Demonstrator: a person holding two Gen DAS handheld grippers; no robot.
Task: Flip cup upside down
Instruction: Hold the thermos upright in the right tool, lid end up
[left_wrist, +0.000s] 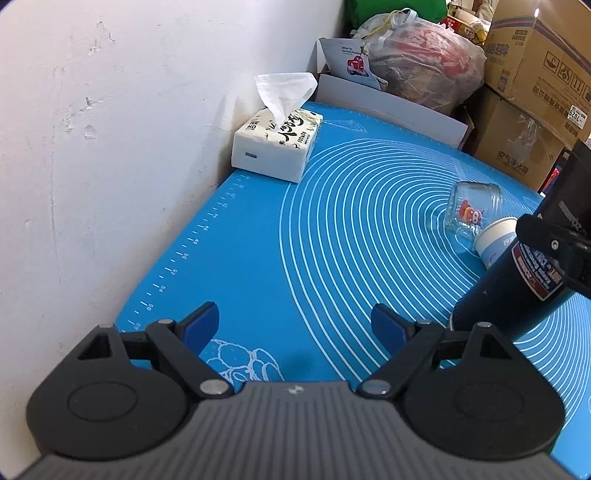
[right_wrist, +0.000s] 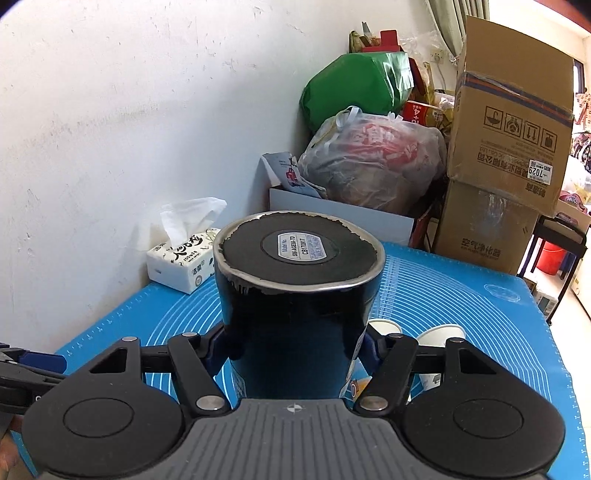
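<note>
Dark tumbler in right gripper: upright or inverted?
Inverted: the dark tumbler shows its labelled base up, with the right gripper shut on its body.

Tissue pack (left_wrist: 275, 147) w/ glass jar (left_wrist: 472, 208), blue mat (left_wrist: 258, 258).

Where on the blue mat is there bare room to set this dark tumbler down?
Bare mat lies between the tissue box and the open left gripper, along the wall. It is crowded around the glass jar and paper cups beside the tumbler in the right gripper.
</note>
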